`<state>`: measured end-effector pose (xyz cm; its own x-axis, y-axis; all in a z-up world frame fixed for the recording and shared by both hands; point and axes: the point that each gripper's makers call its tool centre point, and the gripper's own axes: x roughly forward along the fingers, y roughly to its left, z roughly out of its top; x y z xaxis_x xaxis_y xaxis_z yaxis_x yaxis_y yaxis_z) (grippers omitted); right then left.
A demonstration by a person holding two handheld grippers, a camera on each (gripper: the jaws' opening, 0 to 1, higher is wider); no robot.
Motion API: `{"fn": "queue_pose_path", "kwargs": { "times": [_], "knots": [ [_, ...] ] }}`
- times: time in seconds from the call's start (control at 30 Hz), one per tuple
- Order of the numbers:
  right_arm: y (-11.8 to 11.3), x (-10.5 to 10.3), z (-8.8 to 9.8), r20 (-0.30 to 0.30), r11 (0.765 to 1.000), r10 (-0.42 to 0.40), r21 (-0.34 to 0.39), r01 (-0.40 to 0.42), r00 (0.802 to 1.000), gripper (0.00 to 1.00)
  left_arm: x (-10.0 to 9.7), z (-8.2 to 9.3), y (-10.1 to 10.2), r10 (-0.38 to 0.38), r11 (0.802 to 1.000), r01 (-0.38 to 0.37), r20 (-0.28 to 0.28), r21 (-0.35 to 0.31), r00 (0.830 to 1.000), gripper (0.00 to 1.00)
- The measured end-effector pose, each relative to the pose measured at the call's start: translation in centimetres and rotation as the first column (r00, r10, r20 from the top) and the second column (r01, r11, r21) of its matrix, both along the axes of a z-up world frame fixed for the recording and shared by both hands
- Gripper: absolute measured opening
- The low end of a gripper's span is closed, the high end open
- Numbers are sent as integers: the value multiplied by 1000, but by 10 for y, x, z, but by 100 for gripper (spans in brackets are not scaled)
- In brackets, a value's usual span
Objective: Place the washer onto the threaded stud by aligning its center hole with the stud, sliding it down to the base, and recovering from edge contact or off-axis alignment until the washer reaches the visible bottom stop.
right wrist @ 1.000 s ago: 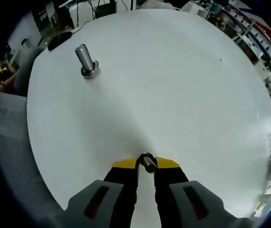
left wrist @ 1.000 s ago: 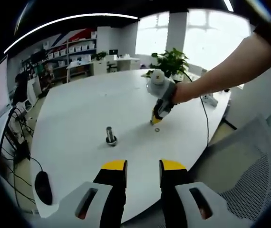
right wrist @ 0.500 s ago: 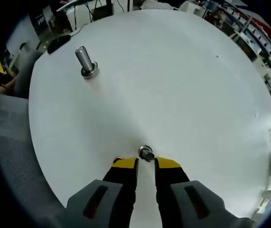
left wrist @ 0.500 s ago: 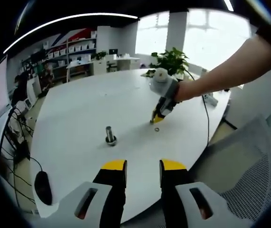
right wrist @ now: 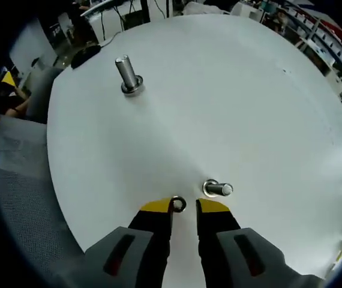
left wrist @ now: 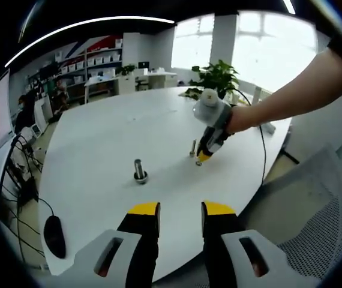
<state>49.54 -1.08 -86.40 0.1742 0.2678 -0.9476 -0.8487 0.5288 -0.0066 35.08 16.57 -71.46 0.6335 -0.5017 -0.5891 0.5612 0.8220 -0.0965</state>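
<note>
Right gripper view has the washer at the bottom centre, lying on the white table between the yellow tips of the right gripper, whose jaws stand slightly spread; whether they already pinch the ring is hard to tell at this size. Just to the upper right of it a short stud stands on its base, close enough that the washer could go there with a small lift. A second, taller stud stands well apart in the upper left. Left gripper view shows the left gripper at the bottom, jaws parted and empty, held back from the work, probably to leave room; the right gripper sits right of centre, beside the near stud.
</note>
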Motion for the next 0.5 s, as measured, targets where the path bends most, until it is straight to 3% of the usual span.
{"fn": "queue_pose_path", "kwargs": {
  "times": [0.5],
  "knots": [
    [-5,-10,-4,9,999,36,-1,-36,999,16,0,0,0,-2,1000,2,-2,0,1000,25]
  ]
}}
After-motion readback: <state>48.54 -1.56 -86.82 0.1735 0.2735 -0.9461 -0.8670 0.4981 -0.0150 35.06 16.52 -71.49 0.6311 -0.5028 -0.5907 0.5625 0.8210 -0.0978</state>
